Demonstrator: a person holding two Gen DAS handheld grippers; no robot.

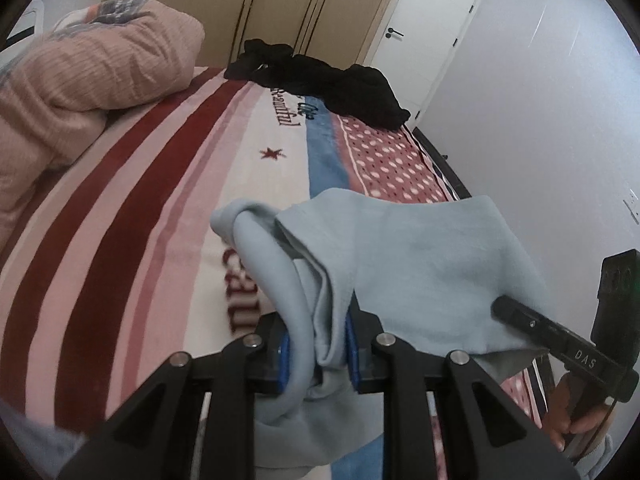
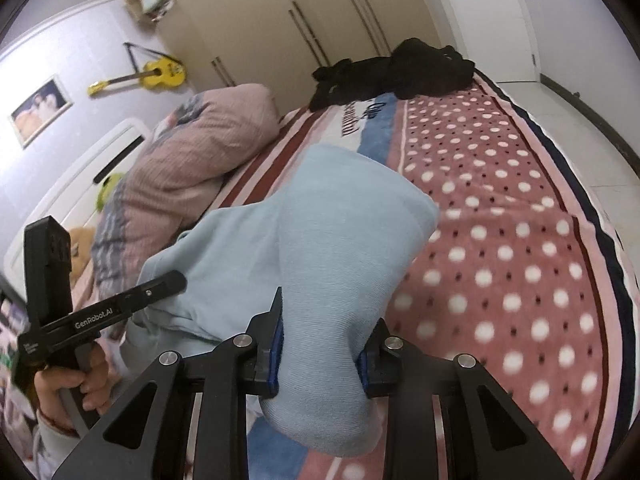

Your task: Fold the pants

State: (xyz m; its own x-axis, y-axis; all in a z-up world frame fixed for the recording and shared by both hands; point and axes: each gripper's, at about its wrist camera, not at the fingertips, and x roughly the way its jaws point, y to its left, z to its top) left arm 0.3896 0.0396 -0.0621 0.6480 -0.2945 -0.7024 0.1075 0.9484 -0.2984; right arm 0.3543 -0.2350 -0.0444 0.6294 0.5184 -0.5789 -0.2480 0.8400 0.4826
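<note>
Both grippers are clamped on the light blue pants (image 1: pixel 420 264), which hang lifted above the bed (image 1: pixel 168 208) rather than lying flat on it. Left gripper (image 1: pixel 316 354): jaws nearly closed, blue pads pinching a bunched, rolled fold of the fabric, w/ more cloth spilling down below the jaws. Right gripper (image 2: pixel 320 354): also nearly closed, pads pressing each side of a thick wad of the same fabric, the rest draping forward over the fingers. In the left wrist view the right gripper shows at the right edge, its black finger under the cloth, a hand (image 1: pixel 576 416) round the handle; in the right wrist view the left gripper sits at the left edge, held by the other hand (image 2: pixel 76 388). The pants hang over the near part of the bed, approx. where the striped band of the blanket meets the polka-dot band (image 2: pixel 500 240). At the far edge lies a heap of black clothing (image 2: pixel 400 72) (well apart from the pants). A pink quilt (image 1: pixel 80 88) is piled along the headboard side.
</note>
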